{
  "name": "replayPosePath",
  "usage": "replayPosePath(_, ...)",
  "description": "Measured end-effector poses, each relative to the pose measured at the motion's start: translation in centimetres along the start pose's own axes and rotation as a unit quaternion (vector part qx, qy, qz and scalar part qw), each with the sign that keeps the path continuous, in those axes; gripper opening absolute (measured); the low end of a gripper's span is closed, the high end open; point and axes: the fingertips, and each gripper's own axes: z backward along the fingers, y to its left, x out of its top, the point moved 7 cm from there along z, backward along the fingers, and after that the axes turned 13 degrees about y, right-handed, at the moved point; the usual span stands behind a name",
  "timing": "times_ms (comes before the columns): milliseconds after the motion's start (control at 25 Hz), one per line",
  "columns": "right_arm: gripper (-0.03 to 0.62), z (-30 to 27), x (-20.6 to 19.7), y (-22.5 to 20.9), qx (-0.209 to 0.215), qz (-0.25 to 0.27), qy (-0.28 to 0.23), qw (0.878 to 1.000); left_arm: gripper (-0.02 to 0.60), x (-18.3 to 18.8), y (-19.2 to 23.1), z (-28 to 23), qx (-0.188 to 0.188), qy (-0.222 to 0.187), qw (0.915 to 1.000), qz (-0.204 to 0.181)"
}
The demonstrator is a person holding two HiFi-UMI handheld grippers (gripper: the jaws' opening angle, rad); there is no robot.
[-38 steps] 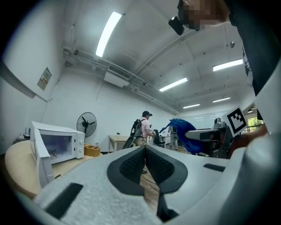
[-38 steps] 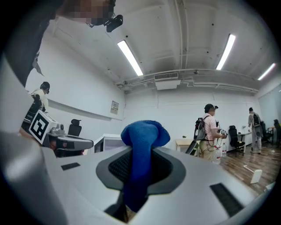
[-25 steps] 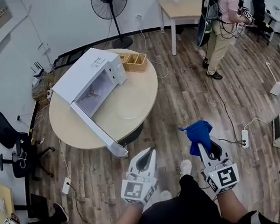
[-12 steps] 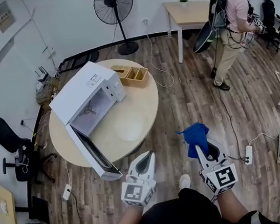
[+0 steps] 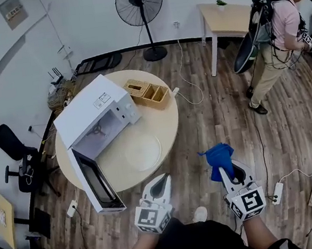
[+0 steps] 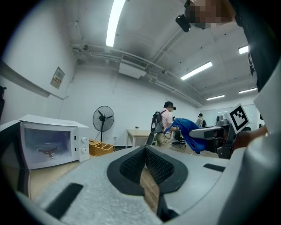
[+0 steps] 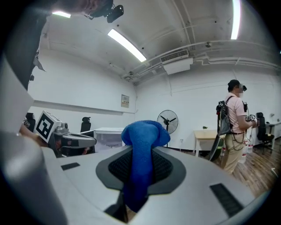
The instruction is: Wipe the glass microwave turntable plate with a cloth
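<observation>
Nearest the body, over the wooden floor, the left gripper (image 5: 163,181) was pressed shut on nothing, while the right gripper (image 5: 224,170) was clamped on a bunched blue cloth (image 5: 218,157) that stood up past its tips. Just ahead, on the round pale wooden table (image 5: 170,126), the clear glass turntable plate (image 5: 142,152) lay flat near the front rim, beside the white microwave (image 5: 91,115), whose open door (image 5: 95,184) jutted past the edge.

Neither gripper had reached the table. A good wipe would probably mean stepping in to the right of that door, steadying the plate's rim with the left gripper and sweeping inward, away from the table edge. Farther off sat a wicker tray (image 5: 149,93), and the room for moving lay to the right.
</observation>
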Motion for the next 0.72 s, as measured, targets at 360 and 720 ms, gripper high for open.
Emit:
replayPosePath(360,0.074,-6.9,2.2,-1.1,0.068,0.014,-0.002,0.998,0.006,0.8,3.6,-1.8,0.056,0.004,0.9983,0.016)
replayPosePath(720,0.075,-16.1,6.0,1.0,0.124,0.040,-0.009,0.991,0.006,1.5,11.7,-2.9,0.115,-0.009,0.9926,0.038)
